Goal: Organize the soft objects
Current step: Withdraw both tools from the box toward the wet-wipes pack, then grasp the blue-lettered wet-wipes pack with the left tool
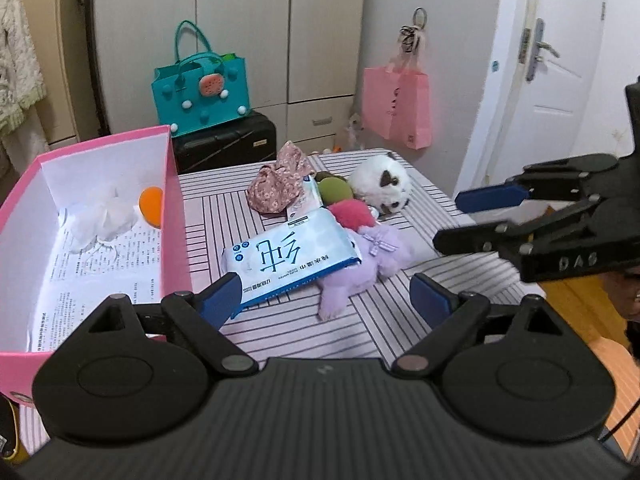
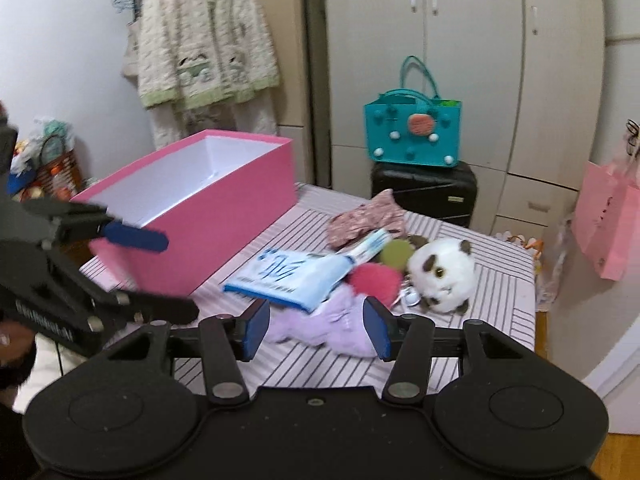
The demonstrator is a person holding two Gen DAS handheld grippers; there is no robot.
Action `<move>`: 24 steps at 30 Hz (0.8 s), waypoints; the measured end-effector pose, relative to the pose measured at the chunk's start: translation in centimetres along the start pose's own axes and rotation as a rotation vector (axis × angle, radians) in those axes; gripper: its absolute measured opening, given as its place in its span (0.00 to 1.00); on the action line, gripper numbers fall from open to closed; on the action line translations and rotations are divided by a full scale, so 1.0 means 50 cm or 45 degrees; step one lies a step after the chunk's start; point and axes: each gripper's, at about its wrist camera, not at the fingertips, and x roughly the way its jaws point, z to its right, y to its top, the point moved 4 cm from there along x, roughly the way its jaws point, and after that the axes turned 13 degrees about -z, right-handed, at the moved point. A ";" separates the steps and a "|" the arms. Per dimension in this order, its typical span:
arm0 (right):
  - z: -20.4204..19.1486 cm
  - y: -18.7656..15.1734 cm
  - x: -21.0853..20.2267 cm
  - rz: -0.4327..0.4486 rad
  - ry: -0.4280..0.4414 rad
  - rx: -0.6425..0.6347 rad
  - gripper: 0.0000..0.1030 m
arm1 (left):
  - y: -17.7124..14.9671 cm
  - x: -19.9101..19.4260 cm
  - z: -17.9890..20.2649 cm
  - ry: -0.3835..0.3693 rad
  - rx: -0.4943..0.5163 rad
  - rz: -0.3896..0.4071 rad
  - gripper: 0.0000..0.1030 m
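Small room, dim indoor light. Beige wardrobe (image 1: 240,32) across the back wall — black suitcase (image 1: 226,142) in front, teal handbag (image 1: 202,88) on top. White door (image 1: 560,60) at right; pink bag (image 1: 398,106) hanging nearby. Pale cardigan (image 2: 204,36) on hanger — left wall.

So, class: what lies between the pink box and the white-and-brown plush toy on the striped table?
In the left wrist view, between the pink box and the white-and-brown plush lie bare striped cloth, then a floral fabric pouch and a green ball.
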 end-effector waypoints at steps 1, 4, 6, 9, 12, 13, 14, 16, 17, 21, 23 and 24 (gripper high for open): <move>0.006 0.004 0.005 0.007 0.003 0.002 0.56 | 0.004 0.012 0.001 -0.003 -0.020 -0.005 0.88; 0.019 0.013 0.023 0.018 0.014 -0.008 0.55 | 0.012 0.043 0.001 -0.048 -0.068 -0.035 0.79; 0.024 0.019 0.038 0.031 0.010 -0.032 0.55 | 0.018 0.065 -0.009 -0.076 -0.138 -0.058 0.75; 0.043 0.028 0.061 0.025 0.045 -0.009 0.55 | 0.027 0.093 -0.020 -0.092 -0.234 -0.075 0.73; 0.062 0.040 0.088 0.010 0.092 0.023 0.55 | 0.033 0.111 -0.031 -0.061 -0.313 -0.060 0.73; 0.066 0.045 0.099 0.002 0.097 0.024 0.55 | 0.035 0.116 -0.035 -0.043 -0.340 -0.050 0.73; 0.069 0.049 0.108 -0.008 0.103 0.024 0.55 | 0.036 0.122 -0.039 -0.028 -0.365 -0.042 0.72; 0.077 0.060 0.128 -0.034 0.122 0.030 0.55 | 0.036 0.135 -0.046 -0.003 -0.402 -0.034 0.72; 0.080 0.065 0.138 -0.047 0.134 0.039 0.55 | 0.036 0.140 -0.049 0.007 -0.416 -0.032 0.70; 0.087 0.082 0.178 -0.116 0.218 0.070 0.52 | 0.029 0.164 -0.060 0.025 -0.462 -0.038 0.61; 0.086 0.086 0.197 -0.158 0.257 0.085 0.48 | 0.024 0.175 -0.066 0.017 -0.487 -0.054 0.60; 0.086 0.089 0.206 -0.179 0.276 0.097 0.48 | 0.022 0.180 -0.069 0.006 -0.491 -0.057 0.60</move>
